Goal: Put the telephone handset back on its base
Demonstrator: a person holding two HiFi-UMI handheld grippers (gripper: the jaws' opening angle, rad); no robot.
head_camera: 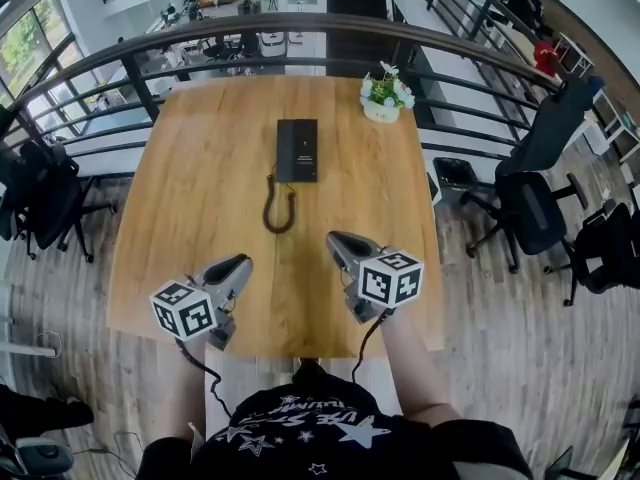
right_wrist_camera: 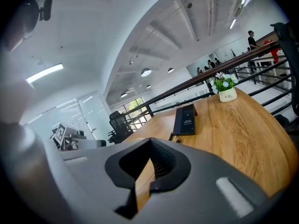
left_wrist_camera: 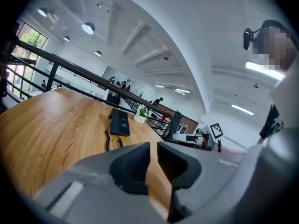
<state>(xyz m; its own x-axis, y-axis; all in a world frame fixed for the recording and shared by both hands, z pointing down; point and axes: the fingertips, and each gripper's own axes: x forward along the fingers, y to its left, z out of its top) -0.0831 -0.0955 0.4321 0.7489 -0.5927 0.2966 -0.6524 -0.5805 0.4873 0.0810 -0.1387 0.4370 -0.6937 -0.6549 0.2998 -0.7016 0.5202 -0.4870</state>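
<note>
The black telephone (head_camera: 297, 150) lies flat on the far middle of the wooden table (head_camera: 190, 198), its coiled cord (head_camera: 279, 211) looping toward me. It reads as one black block; I cannot make out the handset apart from the base. The phone also shows in the left gripper view (left_wrist_camera: 120, 122) and the right gripper view (right_wrist_camera: 186, 120). My left gripper (head_camera: 240, 261) hovers near the table's front edge, shut with nothing between its jaws (left_wrist_camera: 153, 146). My right gripper (head_camera: 335, 238) sits beside it, also shut and empty (right_wrist_camera: 149, 141). Both are well short of the phone.
A small white pot of flowers (head_camera: 385, 93) stands at the table's far right. A dark metal railing (head_camera: 420, 43) curves behind the table. Black office chairs stand at the right (head_camera: 535, 203) and the left (head_camera: 45, 198) on the wood floor.
</note>
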